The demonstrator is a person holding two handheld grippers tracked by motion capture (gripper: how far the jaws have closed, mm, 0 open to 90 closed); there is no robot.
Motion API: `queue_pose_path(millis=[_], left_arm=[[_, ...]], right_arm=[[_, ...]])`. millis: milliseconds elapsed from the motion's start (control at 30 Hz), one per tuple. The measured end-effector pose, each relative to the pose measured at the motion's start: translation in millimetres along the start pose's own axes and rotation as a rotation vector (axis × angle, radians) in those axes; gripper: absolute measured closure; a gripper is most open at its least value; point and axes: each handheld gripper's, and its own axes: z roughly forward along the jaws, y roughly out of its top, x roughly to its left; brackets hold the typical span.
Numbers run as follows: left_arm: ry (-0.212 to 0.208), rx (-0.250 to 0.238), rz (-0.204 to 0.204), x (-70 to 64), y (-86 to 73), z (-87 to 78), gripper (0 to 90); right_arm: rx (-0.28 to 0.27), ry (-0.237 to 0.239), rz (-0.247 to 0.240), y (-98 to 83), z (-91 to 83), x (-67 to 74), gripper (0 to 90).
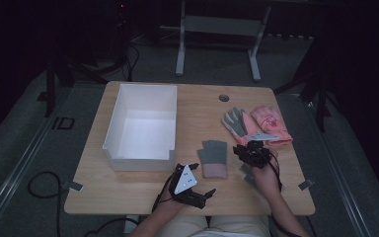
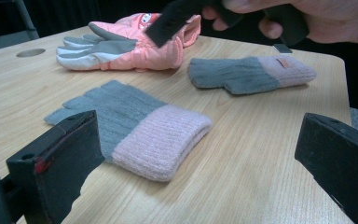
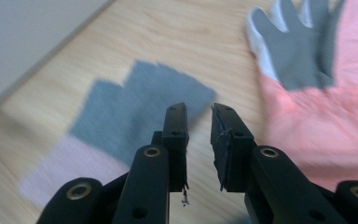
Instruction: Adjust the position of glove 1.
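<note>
Grey knit glove with a pink ribbed cuff lies flat on the wooden table, just right of the white bin. Its long axis runs away from the person, fingers toward the far edge, cuff nearest. The right gripper hovers just beside it on the right, jaws narrowly apart with nothing between them. The left gripper sits near the cuff, jaws spread wide and empty. A matching knit glove lies under the right hand; padded pink-and-grey ski gloves rest beyond.
</note>
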Motion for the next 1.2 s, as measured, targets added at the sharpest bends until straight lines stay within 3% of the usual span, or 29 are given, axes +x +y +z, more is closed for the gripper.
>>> queue_pose_path(millis=[233,333,500,600,767,867,1033,1200], left_arm=[[0.006,0.0,-0.005,0.1,-0.1,0.0,0.0],[0.007,0.004,-0.004,0.1,0.1,0.4,0.0],[0.013,0.002,-0.005,-0.3,0.1,0.5,0.0],[0.014,-0.001,-0.009,-0.1,0.0,0.2,0.0],[0.015,0.0,-0.005,-0.6,0.0,0.3,0.0],[0.016,0.001,-0.004,-0.7,0.0,0.4,0.0],[0.015,-0.002,-0.003,-0.7,-0.1,0.2,0.0],[0.014,-0.001,-0.001,-0.8,-0.1,0.2,0.0]], right_arm=[[0.04,0.023,-0.098,-25.3,-27.5,-37.6,73.0],[0.063,0.044,-0.106,-34.7,-37.3,-52.5,70.1],[0.102,0.041,-0.129,-54.7,-47.5,-70.9,67.1],[0.117,0.046,-0.139,-63.2,-49.0,-74.1,66.3],[0.135,0.094,-0.147,-75.5,-41.5,-70.3,65.2],[0.154,0.09,-0.166,-79.2,-37.0,-68.2,64.8],[0.16,0.085,-0.188,-81.0,-35.1,-66.5,74.5],[0.164,0.055,-0.178,-79.9,-34.8,-62.3,84.5]])
